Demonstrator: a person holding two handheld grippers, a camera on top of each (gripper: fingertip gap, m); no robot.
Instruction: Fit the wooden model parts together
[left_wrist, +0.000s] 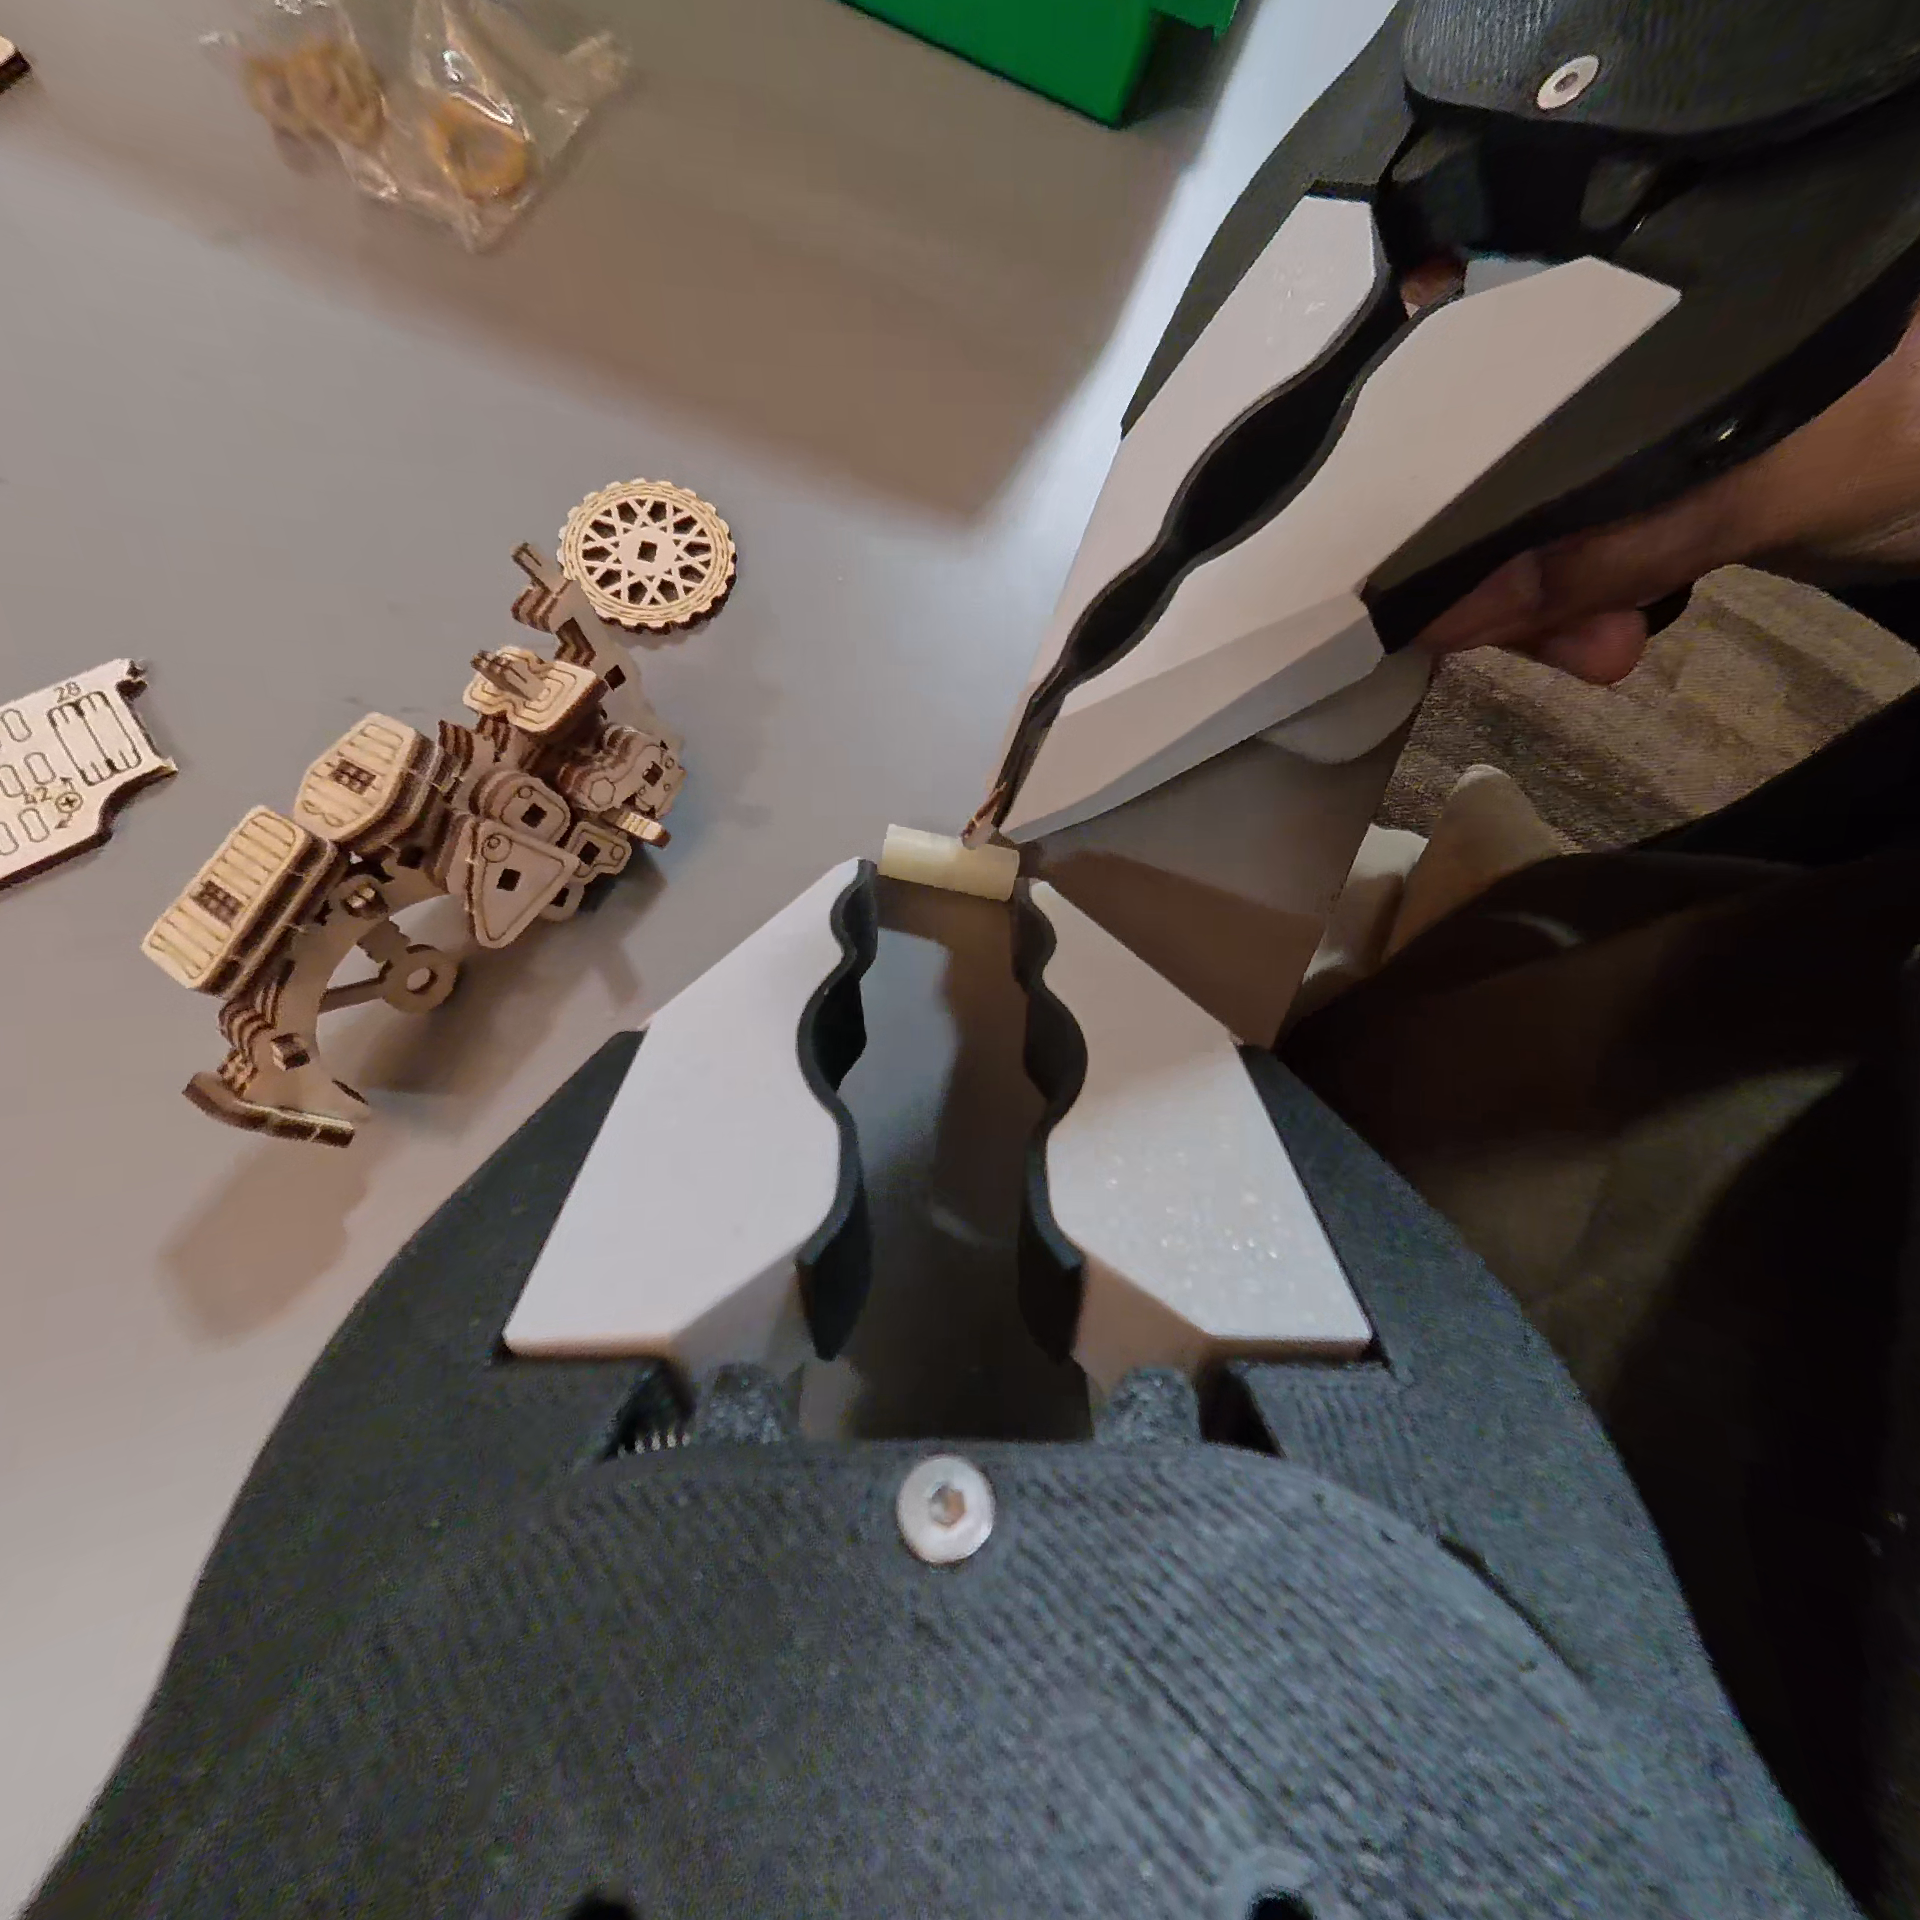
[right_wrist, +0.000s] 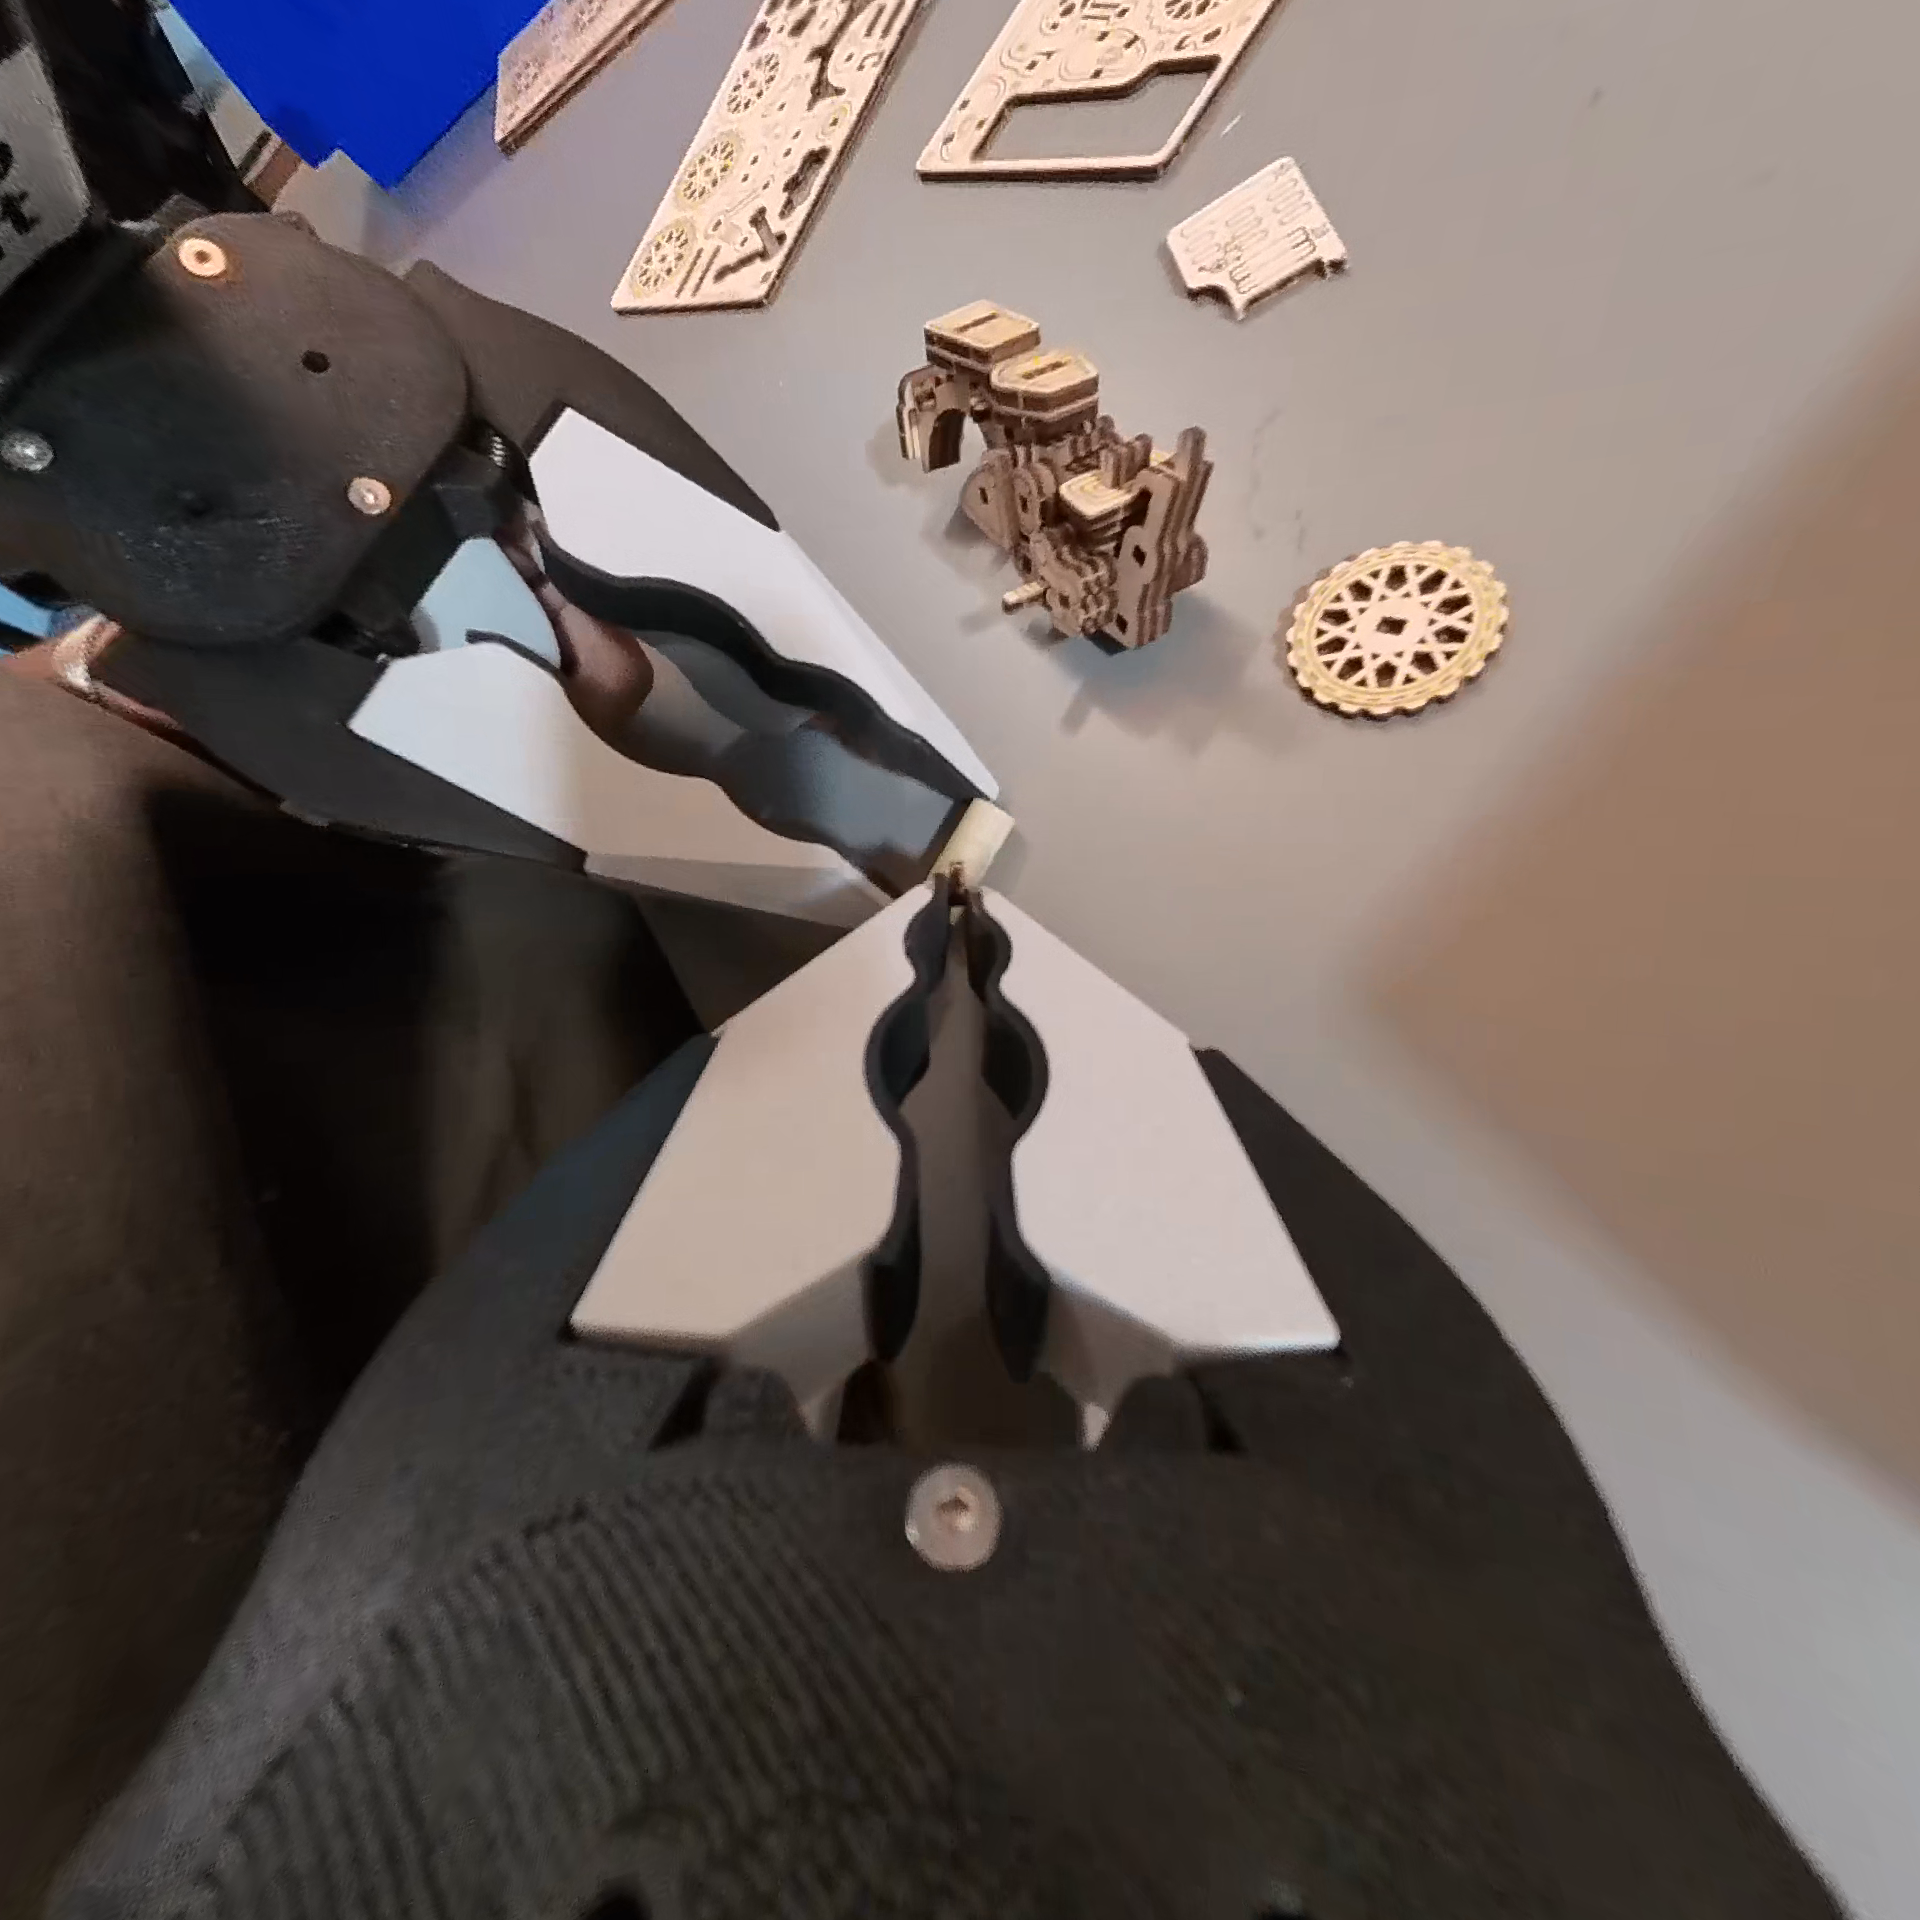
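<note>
The left gripper (left_wrist: 943, 868) pinches a small cream-white block (left_wrist: 945, 860) across its fingertips, near the right edge of the grey table (left_wrist: 831, 343), over the person's dark-clothed lap. It may be a bit of wax or a plastic sleeve; I cannot tell which. The block lies crosswise between the tips, so that one long face looks toward the other tool.

The right gripper (left_wrist: 987, 821) comes in from the far right with its jaws pressed almost together on a thin dark-edged sliver of wood (left_wrist: 985, 816), and the tip of that piece touches the block. From the right wrist view the same meeting shows: the right gripper (right_wrist: 951, 894) with its narrow piece (right_wrist: 948, 885) against the block (right_wrist: 977, 836), which the left gripper (right_wrist: 961, 831) holds. To my eye the sliver is being rubbed on, or pushed into, the block before it is fitted; that is a guess.

To the left on the table the half-built wooden model (left_wrist: 416, 842) stands on its own, well apart from both tools, and a spoked wooden wheel (left_wrist: 649, 556) lies flat just beyond it, seemingly untouched. A broken-off part sheet (left_wrist: 73, 764) lies at the far left, bags of small rings (left_wrist: 416, 104) farther off, beside a green box (left_wrist: 1039, 42). More cut sheets (right_wrist: 758, 145) lie beyond the model.
</note>
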